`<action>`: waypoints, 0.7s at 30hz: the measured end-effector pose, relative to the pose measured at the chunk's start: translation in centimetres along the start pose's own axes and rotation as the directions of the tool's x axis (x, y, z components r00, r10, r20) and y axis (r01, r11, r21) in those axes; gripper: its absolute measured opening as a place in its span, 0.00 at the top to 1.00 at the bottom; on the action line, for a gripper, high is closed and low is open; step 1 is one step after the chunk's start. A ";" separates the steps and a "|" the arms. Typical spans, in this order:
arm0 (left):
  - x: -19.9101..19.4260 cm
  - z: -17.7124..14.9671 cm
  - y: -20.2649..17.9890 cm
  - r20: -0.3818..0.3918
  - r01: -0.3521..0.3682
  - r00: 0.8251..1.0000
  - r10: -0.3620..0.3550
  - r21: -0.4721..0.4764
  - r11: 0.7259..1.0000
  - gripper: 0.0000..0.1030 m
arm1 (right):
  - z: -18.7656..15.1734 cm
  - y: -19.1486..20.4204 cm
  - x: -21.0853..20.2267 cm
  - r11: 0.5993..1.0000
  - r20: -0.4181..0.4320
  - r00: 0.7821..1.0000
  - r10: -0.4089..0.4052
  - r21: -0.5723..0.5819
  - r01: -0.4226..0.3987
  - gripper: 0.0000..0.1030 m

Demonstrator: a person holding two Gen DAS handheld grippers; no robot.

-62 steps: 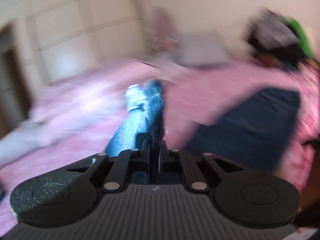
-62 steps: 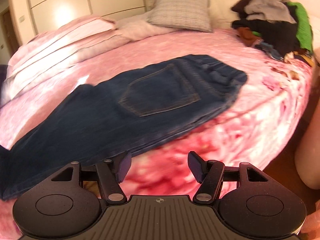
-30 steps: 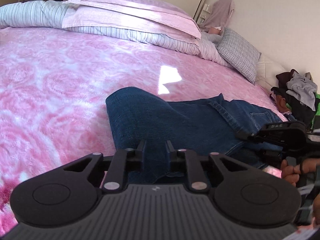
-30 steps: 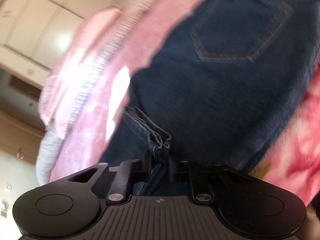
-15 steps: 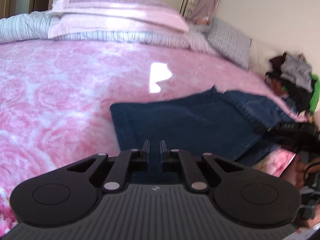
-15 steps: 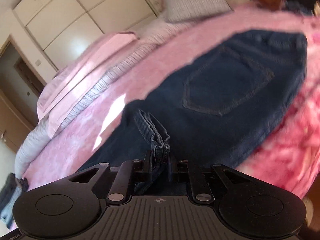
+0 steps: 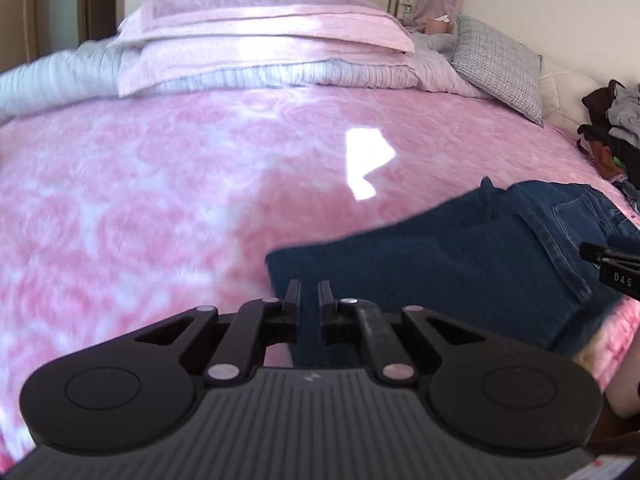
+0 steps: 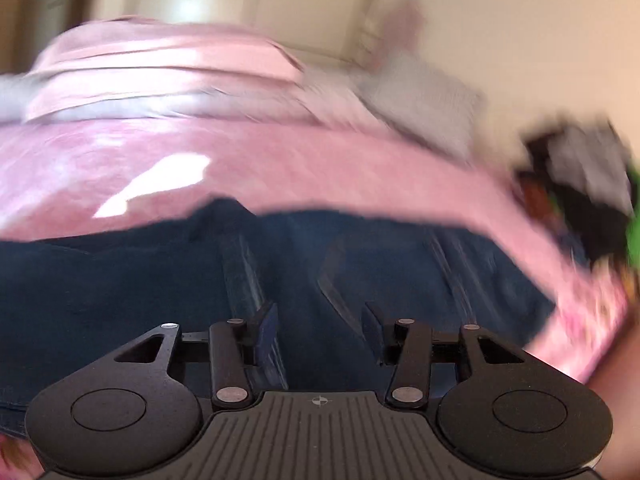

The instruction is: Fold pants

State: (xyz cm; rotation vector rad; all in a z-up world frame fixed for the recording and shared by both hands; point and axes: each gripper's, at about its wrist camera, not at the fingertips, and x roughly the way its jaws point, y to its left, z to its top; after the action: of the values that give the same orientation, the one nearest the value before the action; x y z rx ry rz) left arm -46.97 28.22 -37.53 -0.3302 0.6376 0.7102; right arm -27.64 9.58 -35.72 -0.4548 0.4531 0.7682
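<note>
Pink rose-patterned bedding (image 7: 160, 184) covers the whole bed, with folded quilts stacked along the far edge, a checked pillow (image 7: 496, 64) toward the far right corner and a heap of clothes (image 7: 616, 132) at the right edge. Dark blue jeans (image 7: 460, 264) lie flat near the bed's near right edge, doubled over, a back pocket and waistband seams facing up. Left tongs (image 7: 309, 300) hang just above the denim's left end, their jaws drawn almost together with a thin gap and nothing between them. Right tongs (image 8: 318, 330) are spread wide over the seat of the jeans (image 8: 160, 288), empty; that view is smeared, so I can't say if the tips touch cloth. Denim like this should be heavy and fairly stiff, holding a crease well but dragging on the fleecy cover. I'd take it by the thick edges, the hem stack on one side and the waistband on the other, pinching all layers so none slides loose in the next fold.
</note>
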 end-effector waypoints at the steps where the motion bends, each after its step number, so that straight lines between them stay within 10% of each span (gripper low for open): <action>1: 0.6 0.3 -0.2 -0.002 0.001 1.000 -0.001 0.006 1.000 0.95 | 0.4 0.3 0.4 0.998 0.016 0.998 0.055 -0.016 -0.054 0.58; 8: 5.7 0.0 -1.7 -0.044 -0.059 0.997 0.062 0.072 0.996 0.95 | 0.8 1.9 5.5 0.961 0.082 0.964 0.254 -0.133 -0.242 0.96; 13: 5.1 0.0 -1.9 -0.044 -0.053 0.997 0.056 0.086 0.995 0.96 | 0.0 0.1 7.7 0.959 -0.045 0.962 0.270 -0.071 -0.273 0.97; 21: -3.2 -2.9 -2.6 -0.024 0.043 0.999 -0.043 0.002 0.999 0.96 | -2.2 -5.4 -1.7 0.941 -0.012 0.945 0.326 0.097 -0.323 0.97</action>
State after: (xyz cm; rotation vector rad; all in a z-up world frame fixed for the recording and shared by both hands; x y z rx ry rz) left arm -48.21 23.34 -37.52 -0.3497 0.6518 0.6653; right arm -25.23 4.01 -35.37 -0.3055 0.5969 1.0556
